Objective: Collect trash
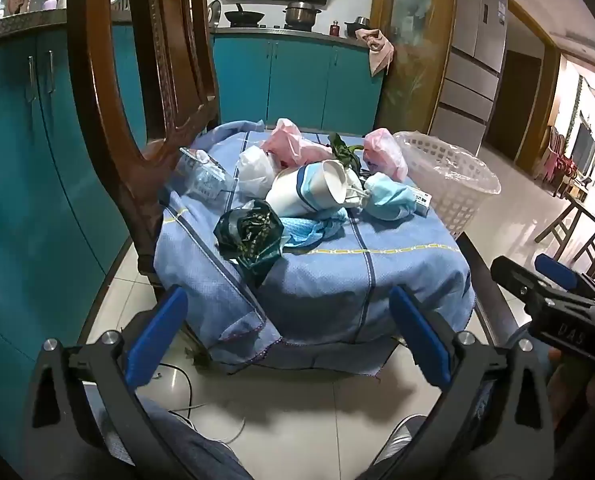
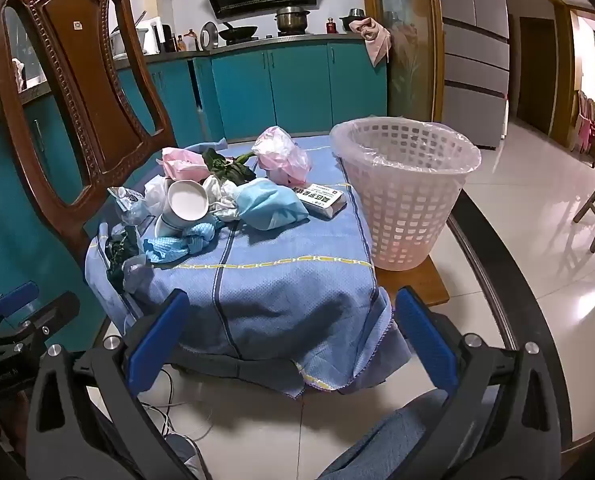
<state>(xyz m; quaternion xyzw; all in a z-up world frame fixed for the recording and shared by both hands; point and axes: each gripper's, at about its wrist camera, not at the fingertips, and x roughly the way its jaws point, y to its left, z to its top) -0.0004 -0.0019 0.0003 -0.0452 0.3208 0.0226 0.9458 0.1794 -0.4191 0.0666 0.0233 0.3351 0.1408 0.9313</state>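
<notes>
**Blue cloth, a heap of trash, and both sets of fingers spread wide**

Blue woven cloth (image 2: 281,280) drapes the small desk, and the trash lies heaped on it, ahead of and above both pairs of fingers. The left gripper (image 1: 293,332) hangs short of the desk's near edge with its blue-padded fingers (image 1: 159,332) at their widest and nothing between them. The right gripper (image 2: 293,336) stands the same way: fingers (image 2: 425,332) fully apart, empty, not touching the cloth.

In the pile, a white paper cup (image 2: 185,202) lies on its side with its mouth toward the cameras. Just right of it sits a crumpled light-blue face mask (image 2: 269,204), and beyond that a small printed packet (image 2: 323,198). A dark green plastic bag (image 1: 253,236) rests nearest the left fingers, beside a bunched blue cloth scrap (image 1: 309,230). Farther back are two pink plastic bags (image 2: 283,154), a white bag (image 1: 255,170), some green leaves (image 2: 225,166) and a clear wrapper (image 1: 203,176).

The white lattice waste basket (image 2: 405,200), lined with a clear bag, stands at the desk's right edge, beyond the right fingers. A carved wooden chair (image 2: 81,92) rises to the left of the pile.
</notes>
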